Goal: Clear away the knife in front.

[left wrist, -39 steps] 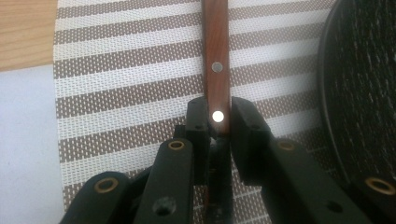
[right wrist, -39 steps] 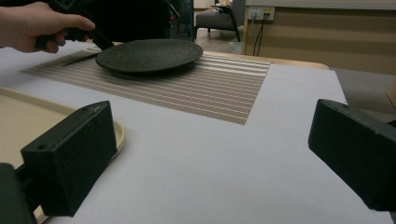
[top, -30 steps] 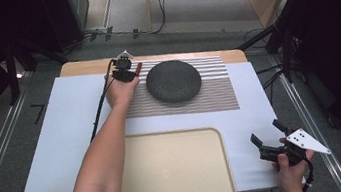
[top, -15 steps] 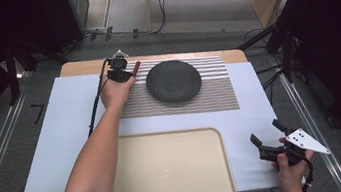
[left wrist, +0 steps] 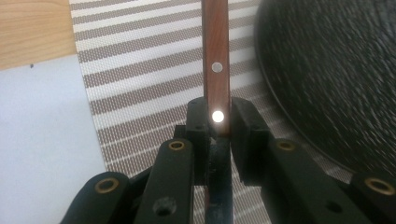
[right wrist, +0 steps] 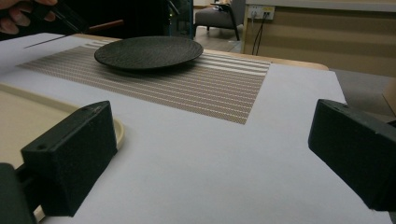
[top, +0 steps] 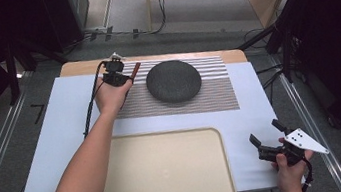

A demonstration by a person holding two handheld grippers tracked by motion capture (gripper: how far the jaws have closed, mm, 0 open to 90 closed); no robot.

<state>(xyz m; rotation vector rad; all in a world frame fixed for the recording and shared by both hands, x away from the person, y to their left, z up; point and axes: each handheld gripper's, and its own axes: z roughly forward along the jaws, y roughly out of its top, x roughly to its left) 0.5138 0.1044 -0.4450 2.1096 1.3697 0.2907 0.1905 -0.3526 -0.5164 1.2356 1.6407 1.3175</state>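
Beside the black plate (top: 174, 81) on the striped mat (top: 218, 89), left gripper (left wrist: 218, 122) clamps a knife's wooden handle (left wrist: 215, 56), pointing away along the plate; right gripper (right wrist: 210, 158) gapes empty

I could not identify the tool: its wooden handle (left wrist: 215, 56) ran off frame, its blade hidden behind the left gripper (left wrist: 218, 122).

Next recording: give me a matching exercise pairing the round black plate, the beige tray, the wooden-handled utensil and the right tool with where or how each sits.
Things:
1. round black plate
2. beige rectangular tray
3. wooden-handled utensil
4. right tool

States:
A. open, over the white sheet's right near corner
B. clamped between the left tool's jaws
C. on the striped placemat
D. at the table's near edge, nothing in it

Pairs: 1-C, 2-D, 3-B, 4-A
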